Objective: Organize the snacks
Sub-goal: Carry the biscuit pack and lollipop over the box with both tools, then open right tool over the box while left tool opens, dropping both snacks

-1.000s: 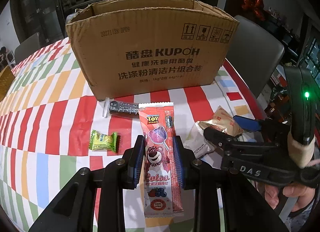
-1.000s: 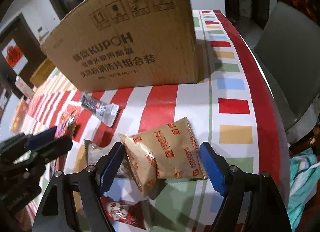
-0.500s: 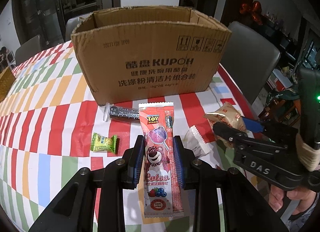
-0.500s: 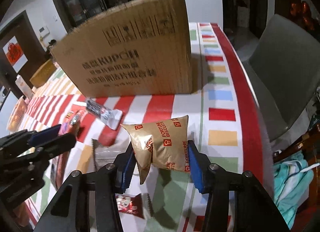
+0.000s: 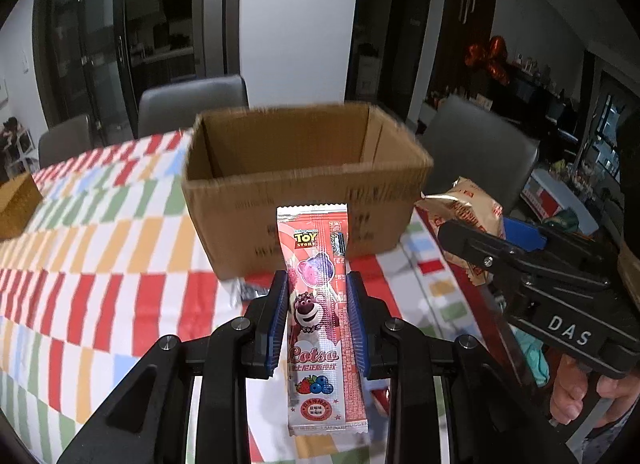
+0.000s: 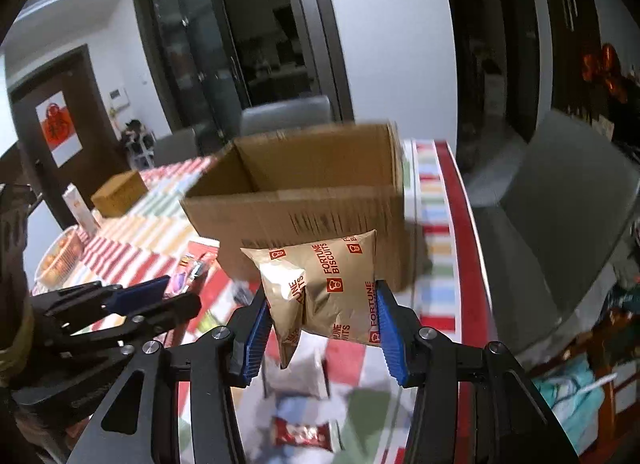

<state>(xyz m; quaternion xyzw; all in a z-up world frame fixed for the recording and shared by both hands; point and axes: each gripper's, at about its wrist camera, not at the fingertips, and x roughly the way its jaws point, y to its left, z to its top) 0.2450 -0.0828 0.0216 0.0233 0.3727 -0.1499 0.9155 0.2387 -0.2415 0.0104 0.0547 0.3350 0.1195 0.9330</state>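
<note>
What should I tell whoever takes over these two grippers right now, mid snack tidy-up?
Left gripper: jaws shut on the pink Lotso lolly packet, held above the table.
Right gripper: jaws shut on the gold Fortune Biscuits pack, also held clear of the table.
Open cardboard box stands just ahead of both; what it holds is not visible.
Done: both snacks gripped.
Left: drop both in the box, then probably fetch the red wrapped snack and others on the striped tablecloth.

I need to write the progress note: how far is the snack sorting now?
Done: nothing visible yet inside the brown cardboard box. In hand: left gripper holds the pink lollipop packet; right gripper holds the gold biscuit bag, both lifted. Left: the red wrapped snack on the table.
</note>
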